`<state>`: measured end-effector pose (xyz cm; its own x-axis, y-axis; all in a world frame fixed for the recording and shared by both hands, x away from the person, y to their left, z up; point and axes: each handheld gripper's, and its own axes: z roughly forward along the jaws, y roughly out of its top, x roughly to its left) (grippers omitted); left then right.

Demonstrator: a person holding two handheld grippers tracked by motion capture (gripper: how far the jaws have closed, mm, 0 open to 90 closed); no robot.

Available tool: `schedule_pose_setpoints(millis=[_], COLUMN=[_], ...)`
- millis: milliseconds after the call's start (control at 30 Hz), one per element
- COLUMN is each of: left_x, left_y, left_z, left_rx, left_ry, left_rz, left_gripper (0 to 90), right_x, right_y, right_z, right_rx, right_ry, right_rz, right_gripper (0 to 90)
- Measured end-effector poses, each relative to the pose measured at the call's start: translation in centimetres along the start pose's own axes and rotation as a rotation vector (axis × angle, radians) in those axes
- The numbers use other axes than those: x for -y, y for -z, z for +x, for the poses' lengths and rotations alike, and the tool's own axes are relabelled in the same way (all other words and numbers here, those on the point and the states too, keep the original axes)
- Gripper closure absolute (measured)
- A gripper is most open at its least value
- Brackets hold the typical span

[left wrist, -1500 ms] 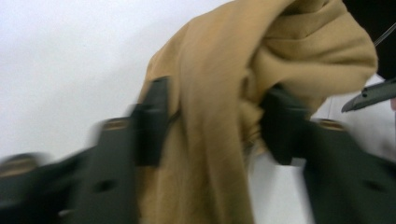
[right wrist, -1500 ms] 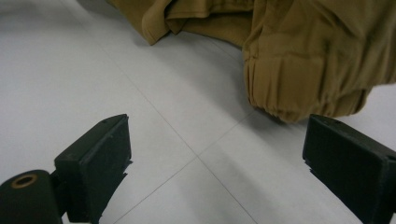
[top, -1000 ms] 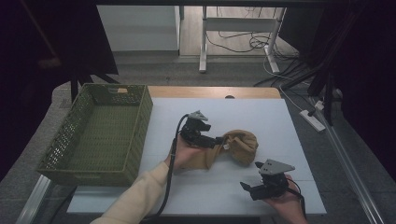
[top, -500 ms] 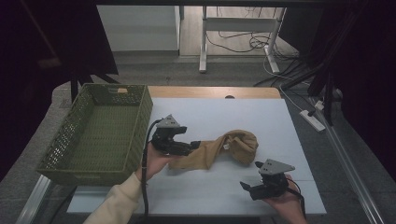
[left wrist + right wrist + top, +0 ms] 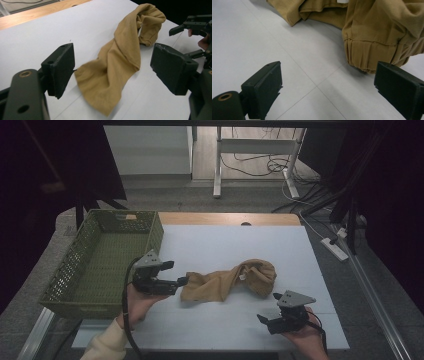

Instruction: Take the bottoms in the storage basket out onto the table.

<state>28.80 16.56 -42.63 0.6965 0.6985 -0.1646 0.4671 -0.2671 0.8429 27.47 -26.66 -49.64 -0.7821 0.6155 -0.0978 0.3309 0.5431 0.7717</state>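
Observation:
A tan cloth (image 5: 227,281) lies stretched out in a loose twist across the white table (image 5: 225,240). My left gripper (image 5: 176,273) hovers just left of its near end, open, jaws pointing at the cloth. In the left gripper view the cloth (image 5: 120,60) runs away between the wide jaws of that gripper (image 5: 113,65) without touching either pad. My right gripper (image 5: 268,307) rests near the front right edge, open, just short of the bunched end. In the right gripper view the gathered cuff (image 5: 374,50) sits beyond the empty jaws of that gripper (image 5: 332,87).
A green mesh basket (image 5: 65,280) stands at the table's left side, close behind my left hand. The wooden table edge (image 5: 225,218) runs along the back. Cables and table legs lie on the floor beyond.
My left gripper has moved left toward the basket. The cloth was drawn out leftward into a longer strip, and its near end now lies apart from the gripper. The right gripper has kept still.

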Motion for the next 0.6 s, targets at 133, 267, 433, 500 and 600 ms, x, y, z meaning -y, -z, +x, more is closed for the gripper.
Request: schedule_pose_setpoints(millis=[133,267,433,500,600], left_x=[1.1,2.0,3.0,3.5,4.4], left_y=[1.1,2.1,3.7,4.2,4.7], left_z=[0.3,0.3,0.1,0.0,-0.1], left_rx=[-0.006,-0.011,-0.031,-0.040,-0.046], left_ry=[0.016,0.029,0.027,0.023,0.027], left_rz=[-0.006,-0.016,-0.024,-0.020,-0.014], left_gripper=[20.6,20.5,20.5,20.5,20.6], right_x=[0.1,0.1,0.0,0.1,0.1], right_y=[0.0,0.0,0.3,0.4,0.5], right_z=[-0.1,-0.1,-0.2,-0.2,-0.3], right_rx=[0.000,0.001,0.004,0.005,0.008], right_ry=[-0.004,-0.003,-0.010,-0.011,-0.013], right_rz=[-0.002,-0.009,-0.025,-0.028,-0.037], right_gripper=[7.7,7.7,7.7,7.7,7.7])
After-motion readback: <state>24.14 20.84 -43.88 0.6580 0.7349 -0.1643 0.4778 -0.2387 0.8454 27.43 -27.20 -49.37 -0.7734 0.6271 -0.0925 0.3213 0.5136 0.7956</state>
